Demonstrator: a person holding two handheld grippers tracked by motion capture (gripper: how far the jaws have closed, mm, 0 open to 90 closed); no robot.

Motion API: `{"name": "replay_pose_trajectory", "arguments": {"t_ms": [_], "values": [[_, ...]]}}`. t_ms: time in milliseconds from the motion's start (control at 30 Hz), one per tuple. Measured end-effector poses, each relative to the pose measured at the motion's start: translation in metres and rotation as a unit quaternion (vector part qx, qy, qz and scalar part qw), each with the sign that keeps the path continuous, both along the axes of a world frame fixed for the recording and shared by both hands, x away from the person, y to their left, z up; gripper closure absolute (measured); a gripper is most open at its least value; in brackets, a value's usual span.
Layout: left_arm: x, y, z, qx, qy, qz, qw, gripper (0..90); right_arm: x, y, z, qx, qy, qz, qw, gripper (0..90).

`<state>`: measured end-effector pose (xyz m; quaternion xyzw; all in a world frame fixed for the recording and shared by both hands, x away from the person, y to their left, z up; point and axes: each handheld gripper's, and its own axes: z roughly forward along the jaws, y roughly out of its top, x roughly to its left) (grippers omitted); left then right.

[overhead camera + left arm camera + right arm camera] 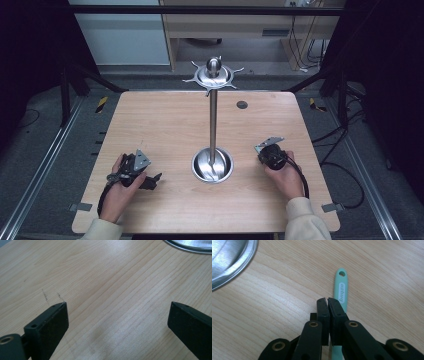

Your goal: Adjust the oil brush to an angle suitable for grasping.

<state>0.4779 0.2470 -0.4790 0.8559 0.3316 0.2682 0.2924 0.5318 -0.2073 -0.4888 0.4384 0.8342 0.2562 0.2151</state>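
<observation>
The right gripper (pixel 327 300) is hovering with its jaws pressed together, empty — the mint-green handle (pixel 341 290) is lying flat on the wooden table (pixel 287 302) just beneath and beyond them. The left gripper (pixel 117 312) is sitting with jaws wide apart over bare wood — near the steel stand base (pixel 212 165).

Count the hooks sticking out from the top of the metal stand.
5 can be made out in the high view, fanned around the disc atop the stand: upper left, left, front, right and upper right. The ball may hide more behind it.

Black tongs (pixel 327 300) with brass rivets, grey plates, black cables; cream sleeves (pixel 306 220).
</observation>
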Motion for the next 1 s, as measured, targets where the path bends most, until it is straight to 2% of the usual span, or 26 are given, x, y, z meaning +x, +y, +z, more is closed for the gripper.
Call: {"name": "replay_pose_trajectory", "arguments": {"t_ms": [300, 467, 567, 667, 767, 867, 1000], "values": [[0.0, 0.0, 0.0, 0.001, -0.001, 0.0, 1.0, 3.0, 0.003, -0.009, 0.001, -0.02, 0.002, -0.041, 0.9989, 87.7], [0.0, 0.0, 0.0, 0.001, -0.001, 0.0, 1.0, 3.0, 0.002, -0.015, 0.005, 0.004, 0.006, -0.052, 0.9986, 85.4], [0.0, 0.0, 0.0, 0.002, -0.001, 0.0, 1.0, 3.0, -0.001, -0.021, 0.018, 0.028, 0.002, -0.066, 0.9974, 84.0], [0.0, 0.0, 0.0, 0.001, -0.001, 0.0, 1.0, 3.0, -0.005, -0.026, 0.031, 0.034, 0.007, -0.085, 0.9958, 79.9], [0.0, 0.0, 0.0, 0.001, 0.0, 0.0, 1.0, 3.0, -0.01, -0.032, 0.039, 0.034, 0.029, -0.107, 0.9932, 72.6], [0.0, 0.0, 0.0, 0.002, 0.0, -0.001, 1.0, 3.0, -0.012, -0.035, 0.041, 0.023, 0.064, -0.123, 0.9901, 64.7], [0.0, 0.0, 0.0, 0.003, 0.001, -0.001, 1.0, 3.0, -0.011, -0.036, 0.038, 0.014, 0.102, -0.135, 0.9854, 62.8]]}}
